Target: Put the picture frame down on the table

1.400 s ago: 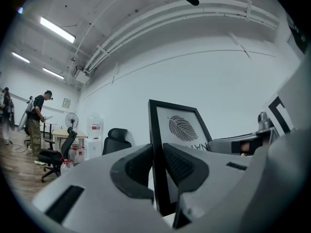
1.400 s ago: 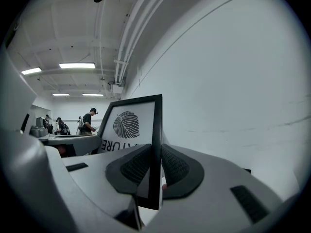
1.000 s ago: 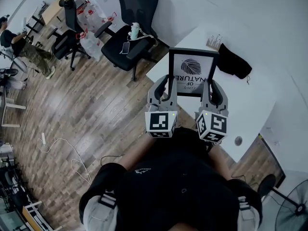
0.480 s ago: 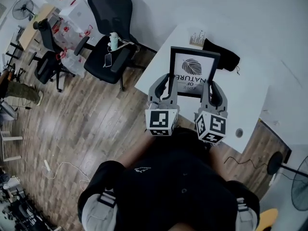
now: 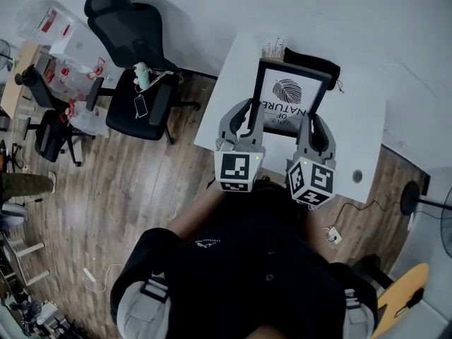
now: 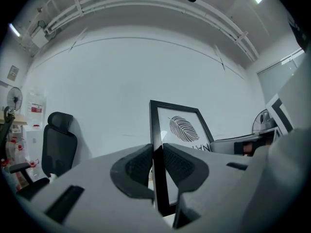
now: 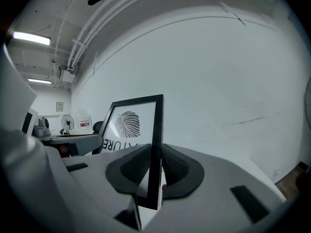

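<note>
- The left claw (image 6: 156, 152) was clamped on the left side rail of the picture frame (image 5: 289, 94), with its two dark pads pressed against the front and back of the black edge.
- The right claw (image 7: 154, 155) gripped the opposite side rail in the same way, jaws closed tight on the black moulding.
- The picture frame stood upright between the two claws, held low on both sides, showing a leaf print and the word NATURE.
- In the head view it sat over the white worktop (image 5: 357, 136), towards the far edge; whether its bottom rail touched the surface could not be told.
- A black cloth item (image 5: 314, 58) lay on the worktop just behind the frame.
- A black office chair (image 5: 138, 101) stood on the wooden floor (image 5: 106, 189), to the left of the worktop.
</note>
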`<state>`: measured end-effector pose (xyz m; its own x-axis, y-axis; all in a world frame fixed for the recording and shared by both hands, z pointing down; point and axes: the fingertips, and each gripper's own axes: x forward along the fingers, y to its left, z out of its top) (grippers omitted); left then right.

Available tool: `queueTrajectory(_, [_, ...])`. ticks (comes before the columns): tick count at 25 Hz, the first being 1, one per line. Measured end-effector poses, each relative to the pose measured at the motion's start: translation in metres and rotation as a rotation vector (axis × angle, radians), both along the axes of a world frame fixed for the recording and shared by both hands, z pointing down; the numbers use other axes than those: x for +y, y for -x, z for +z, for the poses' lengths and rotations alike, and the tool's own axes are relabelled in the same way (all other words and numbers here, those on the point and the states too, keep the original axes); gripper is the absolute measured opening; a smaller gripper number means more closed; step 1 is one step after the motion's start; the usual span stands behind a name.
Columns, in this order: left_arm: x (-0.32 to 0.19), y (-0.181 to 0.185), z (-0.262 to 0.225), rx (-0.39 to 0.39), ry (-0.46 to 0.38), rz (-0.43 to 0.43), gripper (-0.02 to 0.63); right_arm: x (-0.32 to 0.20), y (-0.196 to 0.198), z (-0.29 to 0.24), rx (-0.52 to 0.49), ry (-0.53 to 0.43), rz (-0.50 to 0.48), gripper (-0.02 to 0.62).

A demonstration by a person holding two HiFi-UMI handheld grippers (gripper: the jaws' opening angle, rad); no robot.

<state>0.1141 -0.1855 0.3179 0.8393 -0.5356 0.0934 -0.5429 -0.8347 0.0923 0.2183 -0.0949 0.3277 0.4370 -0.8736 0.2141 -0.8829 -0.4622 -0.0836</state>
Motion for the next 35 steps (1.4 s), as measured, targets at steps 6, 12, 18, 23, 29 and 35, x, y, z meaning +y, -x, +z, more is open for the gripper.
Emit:
queueTrajectory(6, [-0.025, -0.001, 0.011, -0.019, 0.015, 0.094, 0.072, -0.017, 0.007, 0.012, -0.022, 0.018, 0.088, 0.066])
queueTrajectory(12, [-0.053, 0.004, 0.03, -0.057, 0.049, 0.166, 0.072, -0.039, 0.019, 0.03, -0.054, 0.037, 0.15, 0.066])
queueTrajectory(18, [-0.074, 0.015, 0.059, -0.104, 0.095, 0.219, 0.072, -0.057, 0.033, 0.057, -0.098, 0.084, 0.187, 0.066])
queueTrajectory(23, [-0.084, 0.021, 0.093, -0.167, 0.175, 0.244, 0.074, -0.064, 0.041, 0.09, -0.176, 0.133, 0.201, 0.066])
queueTrajectory(29, [-0.088, 0.024, 0.132, -0.23, 0.24, 0.265, 0.072, -0.068, 0.045, 0.131, -0.274, 0.191, 0.198, 0.066])
queueTrajectory(35, [-0.083, 0.023, 0.179, -0.302, 0.336, 0.283, 0.074, -0.061, 0.046, 0.175, -0.352, 0.27, 0.209, 0.066])
